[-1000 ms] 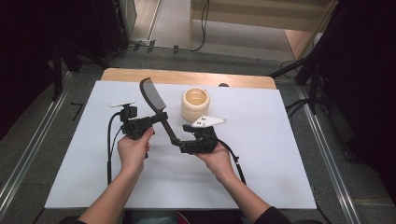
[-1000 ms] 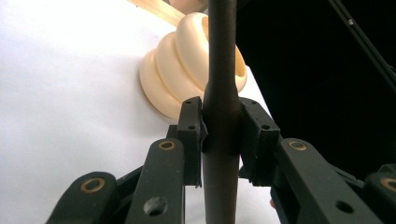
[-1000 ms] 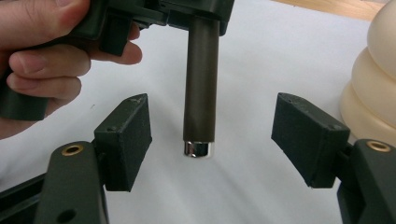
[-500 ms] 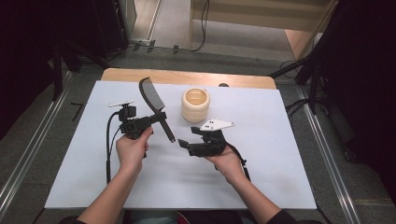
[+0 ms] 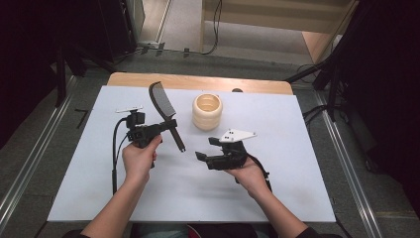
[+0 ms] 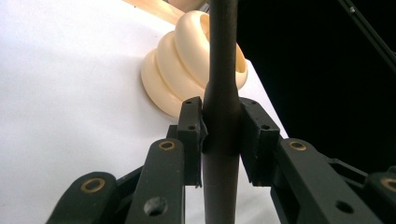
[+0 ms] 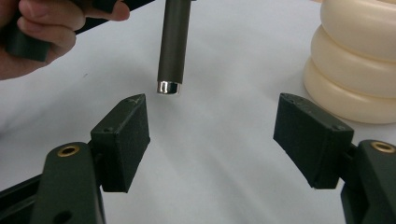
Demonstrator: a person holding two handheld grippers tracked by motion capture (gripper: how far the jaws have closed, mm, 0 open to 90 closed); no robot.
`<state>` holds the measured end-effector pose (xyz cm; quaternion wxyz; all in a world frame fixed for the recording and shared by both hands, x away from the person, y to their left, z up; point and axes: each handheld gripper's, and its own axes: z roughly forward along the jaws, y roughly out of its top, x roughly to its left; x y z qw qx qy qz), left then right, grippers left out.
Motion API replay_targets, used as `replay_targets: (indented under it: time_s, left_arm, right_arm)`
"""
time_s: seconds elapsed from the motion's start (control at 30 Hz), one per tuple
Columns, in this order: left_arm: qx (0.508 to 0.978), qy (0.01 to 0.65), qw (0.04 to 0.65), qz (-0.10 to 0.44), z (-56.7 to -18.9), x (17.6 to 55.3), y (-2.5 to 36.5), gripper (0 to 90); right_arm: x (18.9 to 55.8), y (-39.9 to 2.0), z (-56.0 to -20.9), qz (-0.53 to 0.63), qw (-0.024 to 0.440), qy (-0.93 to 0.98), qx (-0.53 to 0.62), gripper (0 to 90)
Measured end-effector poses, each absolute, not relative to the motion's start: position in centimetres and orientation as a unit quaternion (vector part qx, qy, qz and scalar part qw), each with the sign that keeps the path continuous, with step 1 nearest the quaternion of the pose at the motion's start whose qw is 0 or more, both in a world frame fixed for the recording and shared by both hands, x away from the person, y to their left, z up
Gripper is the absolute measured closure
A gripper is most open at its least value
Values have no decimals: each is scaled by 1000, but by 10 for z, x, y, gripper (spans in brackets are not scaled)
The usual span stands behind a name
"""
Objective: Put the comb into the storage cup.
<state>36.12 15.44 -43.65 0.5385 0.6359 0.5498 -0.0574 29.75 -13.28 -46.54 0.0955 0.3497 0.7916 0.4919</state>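
One dark spatula [image 5: 165, 110], one cream ribbed holder [image 5: 207, 110], two grippers. Left gripper [image 5: 166, 126] is clamped tight on the spatula's smooth round handle, perforated blade tilted up over the table, steel-capped end hanging free. Right gripper [image 5: 207, 148] is spread wide, empty, just beside that handle tip. White sheet [image 5: 297, 163] covers a wooden table [image 5: 198, 82]; dark room around, grey floor beyond.
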Motion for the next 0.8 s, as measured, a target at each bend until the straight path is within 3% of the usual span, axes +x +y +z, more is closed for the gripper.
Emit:
replay_targets:
  time_s: [0.8]
  left_arm:
    - [641, 528, 553, -67, -436, 361, 151, 728]
  right_arm:
    - [272, -179, -472, 476, 94, 804, 345, 249]
